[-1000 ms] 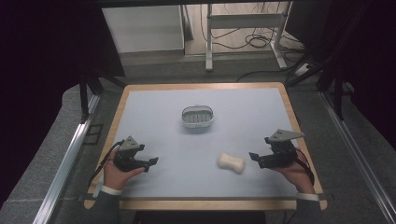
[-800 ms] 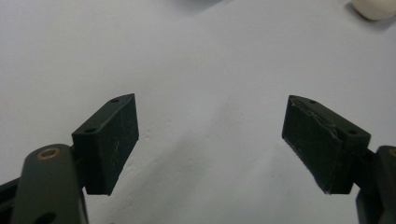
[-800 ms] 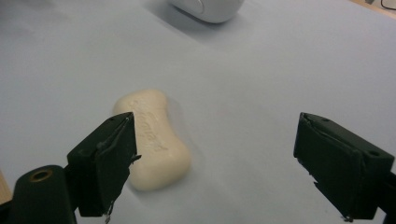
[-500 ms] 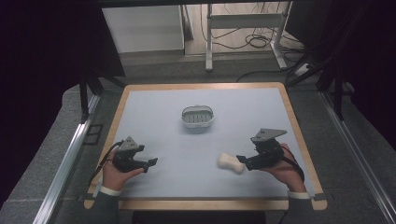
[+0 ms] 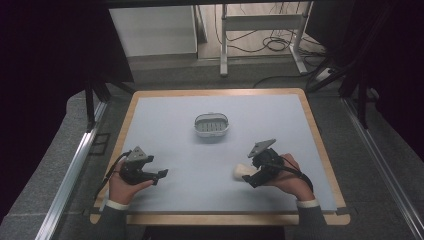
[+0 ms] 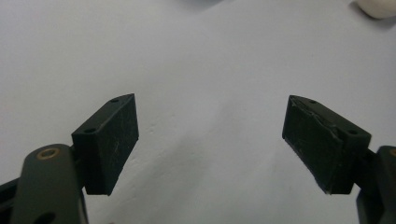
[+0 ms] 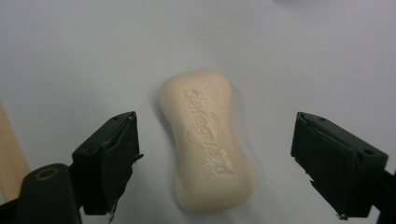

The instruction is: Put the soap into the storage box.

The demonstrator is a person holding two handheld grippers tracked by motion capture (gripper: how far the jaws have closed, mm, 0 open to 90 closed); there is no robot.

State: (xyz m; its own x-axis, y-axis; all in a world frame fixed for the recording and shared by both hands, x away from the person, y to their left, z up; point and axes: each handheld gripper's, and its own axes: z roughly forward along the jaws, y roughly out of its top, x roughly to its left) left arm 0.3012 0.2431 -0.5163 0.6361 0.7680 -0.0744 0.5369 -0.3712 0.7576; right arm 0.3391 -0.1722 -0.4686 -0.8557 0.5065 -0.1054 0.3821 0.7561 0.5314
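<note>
Now the soap bar (image 7: 208,140) is straddled by the right gripper (image 5: 252,178) at lower right of the high view; jaws have just been closing a little but stand apart, pads not touching. For a good grip, jaws are to be centred on the bar's narrow waist and lowered before closing. Left gripper (image 5: 159,175) is held open, empty, at lower left. Counted: one soap bar, one soap dish (image 5: 212,125), two grippers.
</note>
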